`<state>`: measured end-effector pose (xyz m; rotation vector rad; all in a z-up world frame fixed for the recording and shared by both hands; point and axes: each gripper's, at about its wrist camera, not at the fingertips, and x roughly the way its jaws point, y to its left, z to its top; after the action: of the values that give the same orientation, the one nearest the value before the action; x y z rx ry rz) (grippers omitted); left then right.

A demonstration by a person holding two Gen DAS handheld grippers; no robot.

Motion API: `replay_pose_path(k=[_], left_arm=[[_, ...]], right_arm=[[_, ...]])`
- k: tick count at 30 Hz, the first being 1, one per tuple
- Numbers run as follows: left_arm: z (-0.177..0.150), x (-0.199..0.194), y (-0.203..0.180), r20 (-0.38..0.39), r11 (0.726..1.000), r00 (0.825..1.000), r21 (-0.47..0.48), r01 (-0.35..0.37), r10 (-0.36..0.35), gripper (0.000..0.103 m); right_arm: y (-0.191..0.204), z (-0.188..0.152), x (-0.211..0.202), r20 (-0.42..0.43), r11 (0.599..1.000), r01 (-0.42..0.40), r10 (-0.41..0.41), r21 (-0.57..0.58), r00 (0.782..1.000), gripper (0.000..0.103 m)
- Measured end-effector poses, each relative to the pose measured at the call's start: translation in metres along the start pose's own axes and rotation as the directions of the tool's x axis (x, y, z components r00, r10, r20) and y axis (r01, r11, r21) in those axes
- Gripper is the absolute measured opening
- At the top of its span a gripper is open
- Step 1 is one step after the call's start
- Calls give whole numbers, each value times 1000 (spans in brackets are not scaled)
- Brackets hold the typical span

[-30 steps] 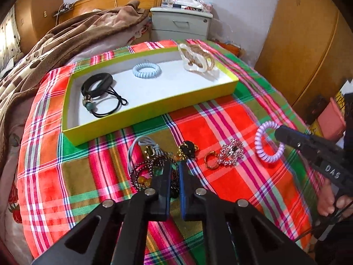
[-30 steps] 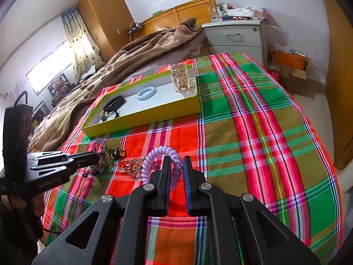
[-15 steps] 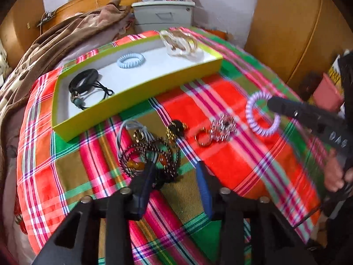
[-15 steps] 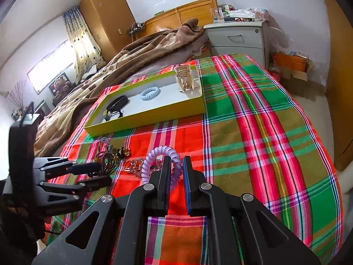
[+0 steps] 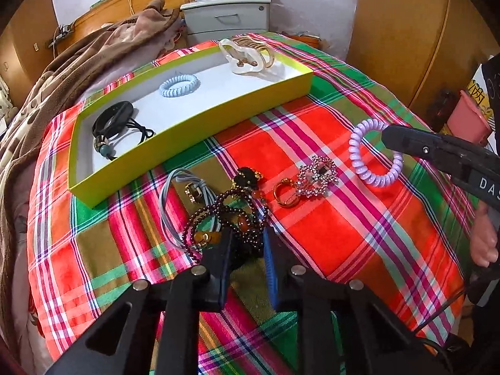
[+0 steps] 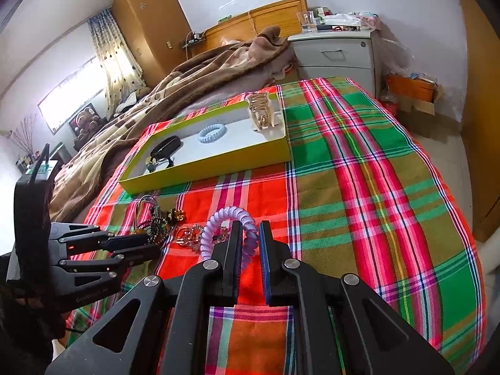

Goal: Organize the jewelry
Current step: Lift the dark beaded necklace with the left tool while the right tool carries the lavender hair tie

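A dark bead bracelet lies tangled with a grey cord on the plaid cloth. My left gripper is down over it with jaws closing; beads sit between the fingers, and the pads do not clearly press them. It also shows in the right wrist view as the left gripper. My right gripper is shut on a lilac coil hair tie, which rests on the cloth as the lilac coil. A rhinestone brooch and gold ring lie between the two grippers.
A yellow-green tray behind holds a black bracelet, a blue coil tie and a clear hair clip. A bed with a brown blanket and a grey nightstand stand beyond the table. The cloth drops off at the right edge.
My left gripper went from shut to wide open, dipped onto the bead pile, and its jaws have since narrowed around the beads. The right gripper and lilac coil have not moved.
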<state>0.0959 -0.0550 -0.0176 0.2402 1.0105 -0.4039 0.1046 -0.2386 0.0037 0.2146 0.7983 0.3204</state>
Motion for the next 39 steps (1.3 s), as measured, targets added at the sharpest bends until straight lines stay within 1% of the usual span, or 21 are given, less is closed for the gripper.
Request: replay_pose_path(k=[1,3,10,13,16,21,24,26,28,32,34,37,39], left_arm=[[0,-1,0,5,1000,1000,-2,2,-2,17],[0,-6,2,20,1000,1000,-16,10,-10,16],[3,-26,17,74,996,996,-75,56,-50,16],[4,-37,22,104,995,994,-88,53,-44,16],[8,-46,30,128,990,990,-113,80,-65,16],[15,-60,43,175,986,982,-139,93,-68,16],[21,-66,54,200,979,977,-170,110,-75,16],[26,-68,60,213,979,976,-182,87,-47,15],[31,-72,65,229,980,973,-184,80,-37,13],[40,-75,74,244,980,970,-187,63,-15,13],[43,-72,79,241,979,970,-193,67,-19,13],[38,-66,82,223,976,974,-195,92,-47,13],[31,-58,79,187,978,980,-182,102,-67,13]], right_arm=[[0,0,0,1,1000,1,-1,1,1000,11],[1,1,-1,5,1000,2,-1,0,1000,11],[7,7,-5,14,1000,3,-3,-14,1000,11],[10,11,-7,25,1000,6,-6,-21,1000,11],[11,16,-8,35,1000,5,-5,-17,999,11],[19,25,-9,49,999,2,0,-33,999,11],[23,34,-8,59,999,0,3,-41,998,11],[27,40,-6,64,999,-4,7,-45,998,11],[31,46,-5,69,999,-5,8,-54,998,11],[39,59,3,73,998,-10,15,-68,997,11],[41,61,5,78,998,-11,16,-65,997,11],[42,61,6,78,998,-21,26,-63,997,11],[42,58,10,61,998,-18,22,-62,998,11]])
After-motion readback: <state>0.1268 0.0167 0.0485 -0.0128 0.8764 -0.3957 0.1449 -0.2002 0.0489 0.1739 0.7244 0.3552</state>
